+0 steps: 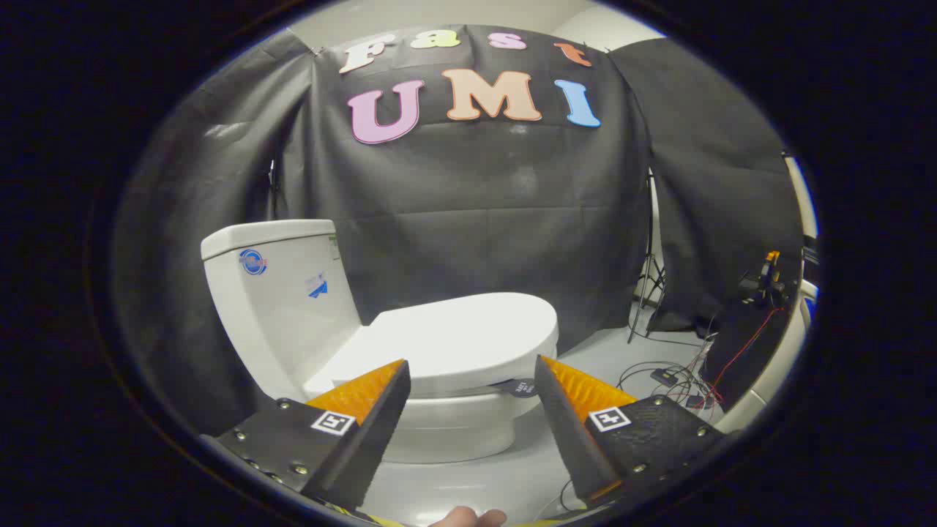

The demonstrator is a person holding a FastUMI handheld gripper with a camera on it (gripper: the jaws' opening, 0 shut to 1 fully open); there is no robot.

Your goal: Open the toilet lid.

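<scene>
A white toilet stands on the floor just ahead of my fingers, its tank (274, 293) off to the left. The toilet lid (457, 338) lies flat and closed on the bowl (454, 428). My gripper (472, 366) is open, with its fingers spread wide. The near rim of the lid and the bowl show in the gap between the fingertips, a short way beyond them, and neither finger touches the toilet. A small dark tag (521, 388) hangs under the lid's front edge by the right finger.
Black cloth walls close the booth behind and to both sides. A light stand (648, 278) rises to the right of the toilet. Loose cables and small boxes (670, 377) lie on the grey floor at the right, beside a dark-draped table (754, 337). A fingertip (468, 517) shows below the gripper.
</scene>
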